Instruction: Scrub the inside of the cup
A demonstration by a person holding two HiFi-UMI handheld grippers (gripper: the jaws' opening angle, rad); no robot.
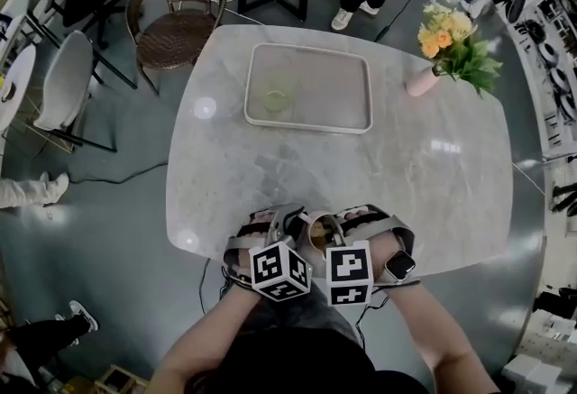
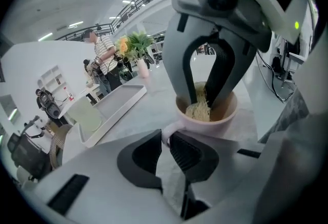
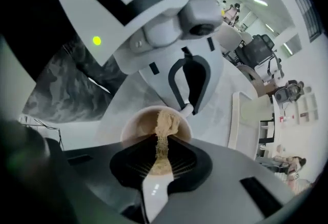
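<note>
A pale pink cup point(image 1: 320, 228) stands near the table's front edge, between my two grippers. My left gripper point(image 2: 165, 148) is shut on the cup's handle point(image 2: 166, 135), and the cup's wall point(image 2: 221, 121) shows just beyond it. My right gripper point(image 3: 160, 159) points steeply down over the cup's rim point(image 3: 130, 126). It is shut on a brush with a white handle point(image 3: 152, 193). The brush's tan bristles point(image 3: 165, 124) reach down inside the cup and also show in the left gripper view as a tan tuft point(image 2: 200, 110). In the head view the marker cubes hide most of both grippers.
A white tray point(image 1: 309, 126) lies in the middle of the marble table with a pale green cup point(image 1: 275, 99) in it. A pink vase of flowers point(image 1: 451, 45) stands at the far right. A wicker chair point(image 1: 176, 9) and people's legs are beyond the table.
</note>
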